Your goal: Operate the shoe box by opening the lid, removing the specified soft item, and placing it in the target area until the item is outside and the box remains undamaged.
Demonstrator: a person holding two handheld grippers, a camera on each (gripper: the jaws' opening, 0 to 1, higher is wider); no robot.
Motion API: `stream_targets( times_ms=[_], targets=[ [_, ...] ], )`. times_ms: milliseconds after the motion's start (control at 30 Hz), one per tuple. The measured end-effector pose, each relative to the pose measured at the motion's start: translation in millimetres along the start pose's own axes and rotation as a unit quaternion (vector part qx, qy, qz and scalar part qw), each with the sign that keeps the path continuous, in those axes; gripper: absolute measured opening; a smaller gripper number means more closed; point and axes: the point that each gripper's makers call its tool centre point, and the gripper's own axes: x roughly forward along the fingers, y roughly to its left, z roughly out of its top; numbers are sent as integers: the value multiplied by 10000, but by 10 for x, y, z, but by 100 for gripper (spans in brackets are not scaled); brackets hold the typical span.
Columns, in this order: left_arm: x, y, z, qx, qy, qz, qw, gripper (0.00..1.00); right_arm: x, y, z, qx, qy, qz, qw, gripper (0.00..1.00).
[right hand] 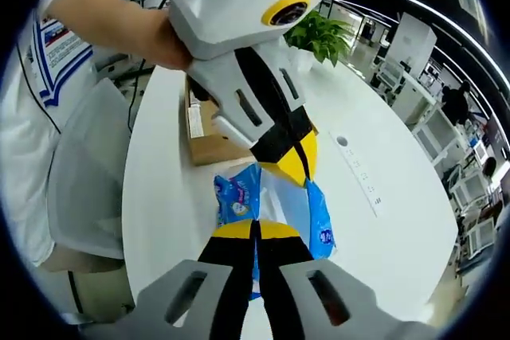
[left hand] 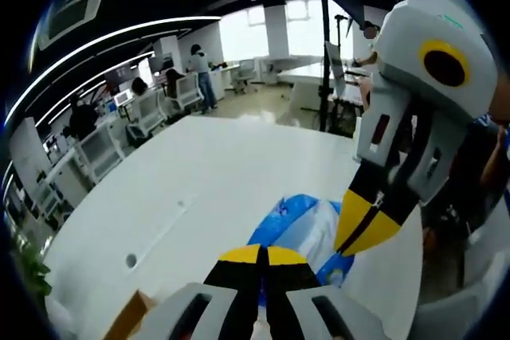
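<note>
While both of my grippers hang over the white table (left hand: 199, 173), the soft item — a blue and white plastic pack (left hand: 307, 228) — lies flat on the tabletop between them, outside the cardboard shoe box (right hand: 209, 129).

From the left gripper view, my left gripper (left hand: 263, 264) rises from the bottom with its yellow-tipped black jaws pressed together, nothing between them, their tips over the near end of the pack. My right gripper (left hand: 362, 232) comes in from the right, tilted down toward the pack, its yellow tips closed to a point just above the pack's right edge. Whether those tips touch the plastic I cannot tell. A brown corner of the box (left hand: 131, 316) shows at the lower left, beside my left gripper's body. Far off, people stand and sit among desks in an open office.

From the right gripper view, my right gripper (right hand: 256, 232) has its jaws clenched shut on nothing, with the pack (right hand: 275, 205) lying just beyond the tips. My left gripper (right hand: 296, 166) reaches in from above, held by a hand (right hand: 163, 41), its closed yellow tips over the pack's far end. The box sits on the table just behind the pack, partly hidden by that gripper. A potted green plant (right hand: 323, 33) stands farther back, and a power strip (right hand: 362, 173) is set into the table to the right of the pack.
</note>
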Motion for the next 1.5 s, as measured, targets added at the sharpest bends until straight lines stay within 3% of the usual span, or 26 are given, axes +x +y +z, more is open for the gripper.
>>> stream_targets(
  times_ms=[633,833,1300,1500],
  targets=[
    [851,-393,278,171,155,-511,9984,0,-259,-278,-866,510,141,-184,9984,0],
    [1120,-612,363,245,178,-718,9970,0,-341,-357,-1194,735,236,-273,9966,0],
    [1592,-923,440,291,186,-1096,9934,0,-465,-394,-1748,1131,390,-421,9919,0],
    [1808,-1027,403,248,229,-1263,9914,0,-461,-396,-1975,1315,498,-485,9889,0]
  ],
)
